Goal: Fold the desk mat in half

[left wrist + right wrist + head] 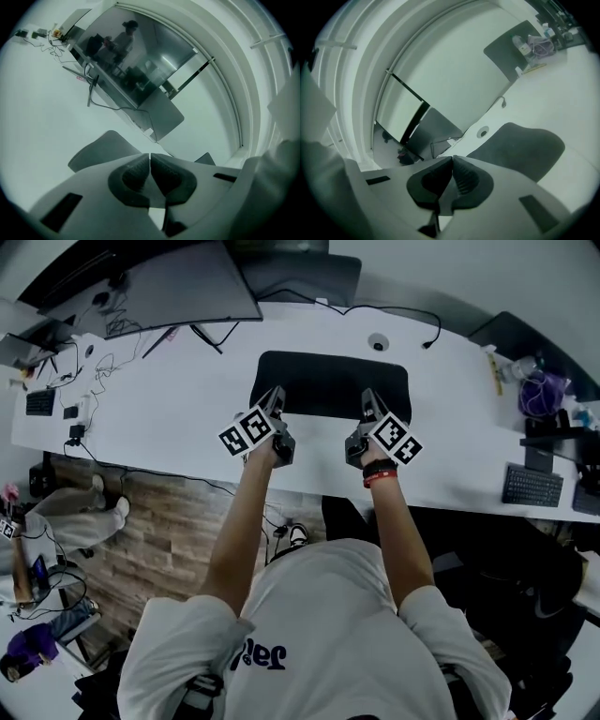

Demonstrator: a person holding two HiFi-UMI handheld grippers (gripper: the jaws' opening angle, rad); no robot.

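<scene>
Desk mat lies flat and black on the white desk, its near edge right at the tips of my tongs. My left gripper and right gripper hang side by side there, both closed tip to tip and empty.

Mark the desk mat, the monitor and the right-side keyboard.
desk mat [333,381]: head view, centre of its dark surface.
monitor [178,287]: head view, middle of its panel.
keyboard [532,486]: head view, middle of its keys.
</scene>
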